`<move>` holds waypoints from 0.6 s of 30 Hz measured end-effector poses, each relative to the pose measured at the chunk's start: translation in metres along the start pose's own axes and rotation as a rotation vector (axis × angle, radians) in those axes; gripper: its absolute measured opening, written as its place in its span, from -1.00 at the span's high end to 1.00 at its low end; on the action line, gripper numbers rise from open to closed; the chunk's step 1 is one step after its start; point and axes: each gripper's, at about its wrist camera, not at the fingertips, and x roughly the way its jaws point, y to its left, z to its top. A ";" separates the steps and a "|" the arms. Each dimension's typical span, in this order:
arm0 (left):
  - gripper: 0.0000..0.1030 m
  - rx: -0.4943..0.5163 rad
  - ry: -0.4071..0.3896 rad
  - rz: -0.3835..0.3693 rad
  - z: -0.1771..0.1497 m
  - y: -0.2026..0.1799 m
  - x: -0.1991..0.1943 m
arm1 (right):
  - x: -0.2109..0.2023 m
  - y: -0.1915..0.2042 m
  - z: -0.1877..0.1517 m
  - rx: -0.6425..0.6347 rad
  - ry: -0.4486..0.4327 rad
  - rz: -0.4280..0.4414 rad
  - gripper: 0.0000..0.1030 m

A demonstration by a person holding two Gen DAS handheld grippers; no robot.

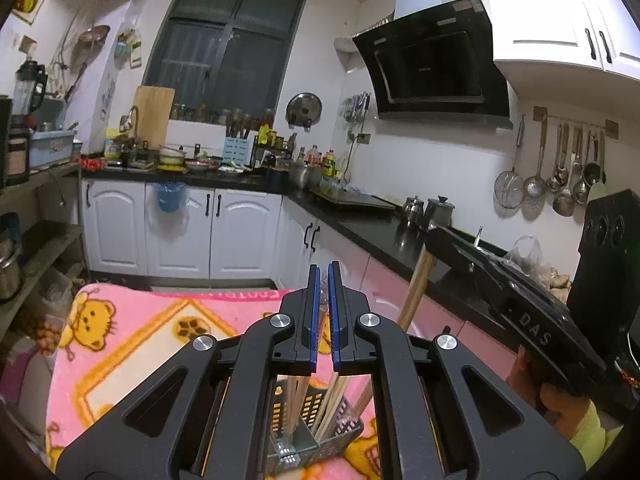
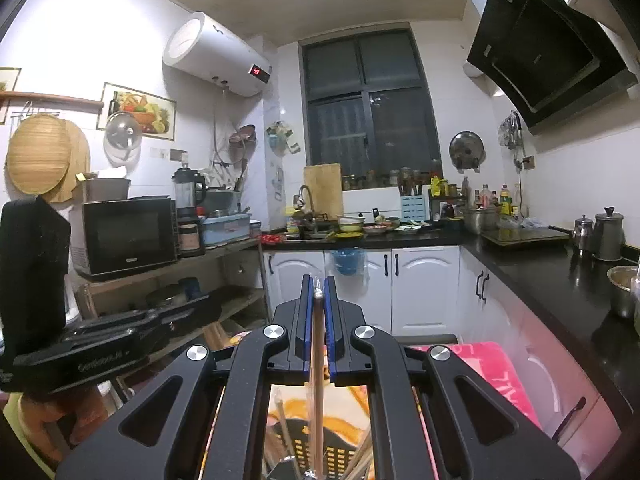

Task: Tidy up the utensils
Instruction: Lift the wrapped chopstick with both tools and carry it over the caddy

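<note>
My left gripper (image 1: 325, 280) is shut with only a narrow slit between its blue pads, and nothing shows between them. Below it a grey slotted utensil holder (image 1: 296, 446) stands on a pink cartoon blanket (image 1: 132, 344), with several wooden chopsticks (image 1: 332, 404) upright in it. My right gripper (image 2: 319, 294) is shut on a thin wooden utensil handle (image 2: 318, 380) wrapped in clear plastic, which hangs straight down into the dark slotted holder (image 2: 340, 452). The right gripper's body (image 1: 500, 280) shows in the left wrist view, holding that wooden handle (image 1: 416, 288).
A black L-shaped counter (image 1: 372, 228) with white cabinets runs along the back and right, crowded with bottles, bowls and metal pots (image 2: 608, 236). Ladles hang on the right wall (image 1: 560, 168). A shelf with a microwave (image 2: 128, 236) stands left. The left gripper's body (image 2: 100, 344) is beside it.
</note>
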 end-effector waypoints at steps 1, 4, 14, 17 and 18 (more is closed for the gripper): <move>0.96 -0.002 0.005 -0.001 -0.002 0.001 0.002 | 0.003 -0.002 -0.002 0.002 0.004 -0.003 0.89; 0.96 -0.004 0.033 0.005 -0.010 0.004 0.014 | 0.011 -0.005 -0.008 0.006 0.018 -0.011 0.89; 0.96 -0.011 0.099 0.023 -0.036 0.012 0.040 | 0.031 -0.005 -0.036 -0.002 0.070 -0.034 0.89; 0.96 -0.012 0.119 0.026 -0.043 0.014 0.046 | 0.036 -0.006 -0.043 0.006 0.087 -0.034 0.89; 0.96 -0.014 0.126 0.029 -0.046 0.014 0.047 | 0.038 -0.007 -0.046 0.009 0.095 -0.034 0.89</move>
